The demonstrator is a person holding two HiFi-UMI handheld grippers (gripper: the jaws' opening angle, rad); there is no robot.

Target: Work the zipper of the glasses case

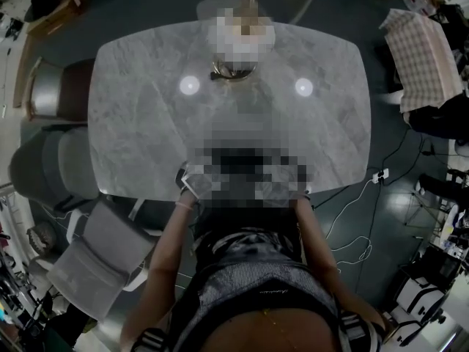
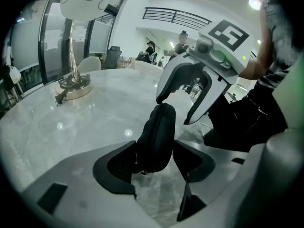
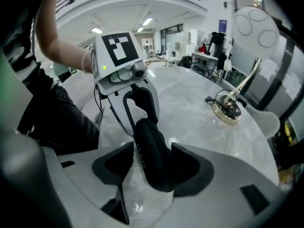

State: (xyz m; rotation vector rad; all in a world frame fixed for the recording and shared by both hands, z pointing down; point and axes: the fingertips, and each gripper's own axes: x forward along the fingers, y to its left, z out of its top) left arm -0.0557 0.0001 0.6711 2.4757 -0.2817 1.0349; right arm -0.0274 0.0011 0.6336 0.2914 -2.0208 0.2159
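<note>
A black zippered glasses case [image 2: 156, 132] stands on its edge just above the marble table [image 1: 146, 123], near the front edge. My left gripper [image 2: 156, 161] is shut on one end of it, with both dark pads against its sides. My right gripper [image 3: 153, 167] straddles the other end of the case [image 3: 152, 151]. Its jaws stand apart: the case leans on one pad, and a narrow gap shows at the other. Each gripper view shows the opposite gripper beyond the case: the right gripper [image 2: 176, 108] and the left gripper [image 3: 141, 114]. In the head view a mosaic patch hides the case and both jaws.
A brass lamp base [image 1: 234, 68] stands at the far middle of the table. Grey chairs [image 1: 66, 160] stand along the left side, and another chair [image 1: 102, 255] is by my left arm. A plaid cloth [image 1: 421, 57] and cables lie off to the right.
</note>
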